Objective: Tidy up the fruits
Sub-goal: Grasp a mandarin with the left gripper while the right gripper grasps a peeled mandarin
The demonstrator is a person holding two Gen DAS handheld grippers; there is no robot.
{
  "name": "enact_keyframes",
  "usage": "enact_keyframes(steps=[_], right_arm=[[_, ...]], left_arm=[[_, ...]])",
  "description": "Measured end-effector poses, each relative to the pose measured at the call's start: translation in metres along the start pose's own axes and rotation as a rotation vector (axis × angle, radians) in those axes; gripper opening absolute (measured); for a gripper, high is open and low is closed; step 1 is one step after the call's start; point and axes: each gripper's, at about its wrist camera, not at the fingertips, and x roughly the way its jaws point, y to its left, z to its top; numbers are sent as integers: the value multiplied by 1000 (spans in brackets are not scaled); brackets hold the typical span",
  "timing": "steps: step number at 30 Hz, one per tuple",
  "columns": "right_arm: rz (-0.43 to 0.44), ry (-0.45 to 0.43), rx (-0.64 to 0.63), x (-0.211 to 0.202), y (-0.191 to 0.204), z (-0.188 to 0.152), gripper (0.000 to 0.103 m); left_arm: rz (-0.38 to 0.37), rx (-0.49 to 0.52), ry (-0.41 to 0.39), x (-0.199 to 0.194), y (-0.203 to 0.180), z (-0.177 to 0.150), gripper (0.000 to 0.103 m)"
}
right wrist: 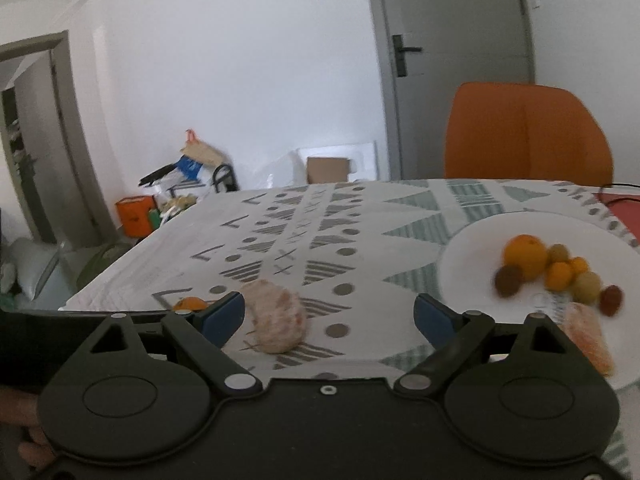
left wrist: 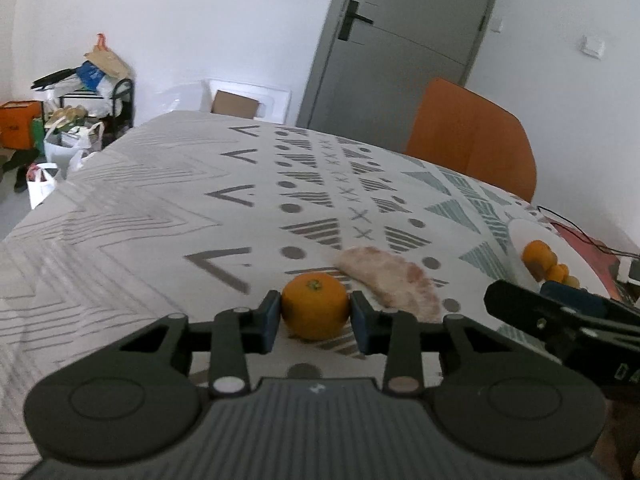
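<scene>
Between the blue pads [left wrist: 272, 322] of the left tool [left wrist: 315, 322] sat a whole orange [left wrist: 315, 306], resting on the patterned cloth of the counter [left wrist: 160, 208]. Both pads met the fruit's sides at about its widest part, so the left tool was pinching the orange; the fruit's stem end faced up and away from the camera. Just beyond the orange, and slightly to its right, lay a peeled pale-pink citrus piece [left wrist: 390, 280], apart from the pads.

Seen from the right wrist camera, the right tool [right wrist: 330, 316] stood spread wide with nothing pressed between its pads. The peeled citrus piece [right wrist: 278, 318] lay on the cloth inside the gap, near the left-hand pad [right wrist: 224, 314] and well apart from the other. Past that left-hand pad, a sliver of the orange [right wrist: 190, 304] showed, mostly hidden by the dark body of the left tool.

To the right of the right tool a white plate [right wrist: 480, 240] rested on the counter, holding a large orange fruit [right wrist: 525, 256] with several smaller orange, greenish and reddish-brown fruits clustered beside it; these were blurred. An orange chair [right wrist: 528, 136] stood behind the counter's far edge.
</scene>
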Motion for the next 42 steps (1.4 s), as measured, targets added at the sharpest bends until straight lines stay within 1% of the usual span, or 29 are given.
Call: enact_keyframes(steps=[6,14,16,19,20,21,23,24,28,33,41,42], right_arm=[[17,34,-16,15,10,1,84],[33,79,-55,35,24,0,81],[34,93,-55,41,27,-2,78],[42,110,-57,45,29,-5,71],[45,120,-58,46,30,-7,66],[52,134,-56,48,31,-8,58],[63,144,-62,46,33,-9,48],[65,147,-68,45,34,-9,46],[62,157,-73,45,36,-7,47],[29,159,-91,53,40,-3,49],[-14,147,-160,68,50,-1,52],[-16,145,-167,68,51,-2,50]], left_arm=[[15,-35,-11,-7,17,1,36],[37,-72,-22,-11,33,1,36],[42,-76,-25,-12,37,2,36],[43,-75,-29,-12,41,1,36],[41,-74,-28,-11,41,1,36],[43,-72,-28,-10,40,1,36],[48,-62,-31,-9,39,-1,37],[50,-59,-34,-9,39,-1,37],[49,-68,-46,-7,40,-1,38],[39,-68,-50,-8,42,-2,38],[6,-102,-51,-11,51,-1,37],[7,-102,-50,-11,51,-1,37]])
